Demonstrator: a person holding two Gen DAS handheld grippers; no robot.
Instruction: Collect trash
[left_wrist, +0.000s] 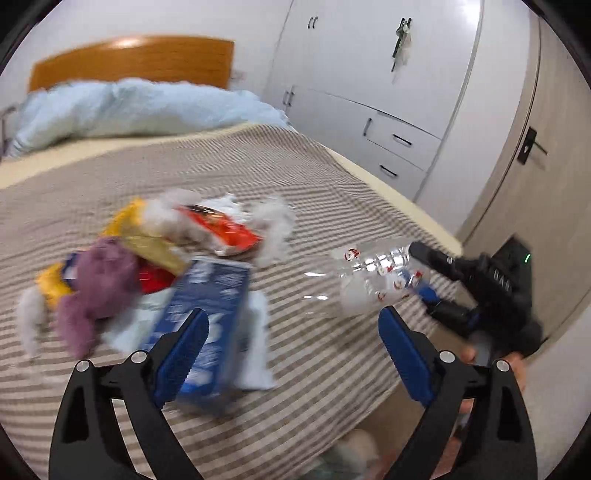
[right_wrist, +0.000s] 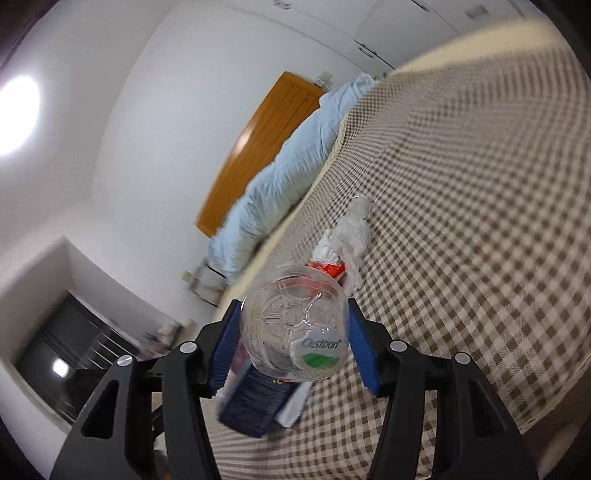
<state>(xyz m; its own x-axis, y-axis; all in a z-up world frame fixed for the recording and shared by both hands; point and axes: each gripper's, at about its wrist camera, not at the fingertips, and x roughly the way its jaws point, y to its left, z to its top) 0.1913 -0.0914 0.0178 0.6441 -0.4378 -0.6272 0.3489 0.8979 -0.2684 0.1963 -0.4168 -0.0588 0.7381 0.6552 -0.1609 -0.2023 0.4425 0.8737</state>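
Note:
A heap of trash lies on the striped bed cover (left_wrist: 277, 170): an orange wrapper (left_wrist: 225, 229), a yellow wrapper (left_wrist: 125, 221), purple fluff (left_wrist: 99, 280), white tissue (left_wrist: 275, 221) and a blue carton (left_wrist: 214, 295). My left gripper (left_wrist: 293, 314) stands wide open just above the cover, its left finger over the carton, with nothing pressed between the pads. To the right, my right gripper (left_wrist: 424, 280) is shut on a clear plastic bottle (left_wrist: 369, 280) lying sideways. The right wrist view shows the bottle's base (right_wrist: 295, 332) clamped between the blue pads of the right gripper (right_wrist: 293, 306), above the carton (right_wrist: 255, 402).
A light blue duvet (left_wrist: 129, 107) and a wooden headboard (left_wrist: 133, 62) sit at the far end of the bed. White wardrobes (left_wrist: 369, 74) and a door (left_wrist: 535, 166) stand to the right. A person's hand (left_wrist: 517, 369) holds the right gripper past the bed's edge.

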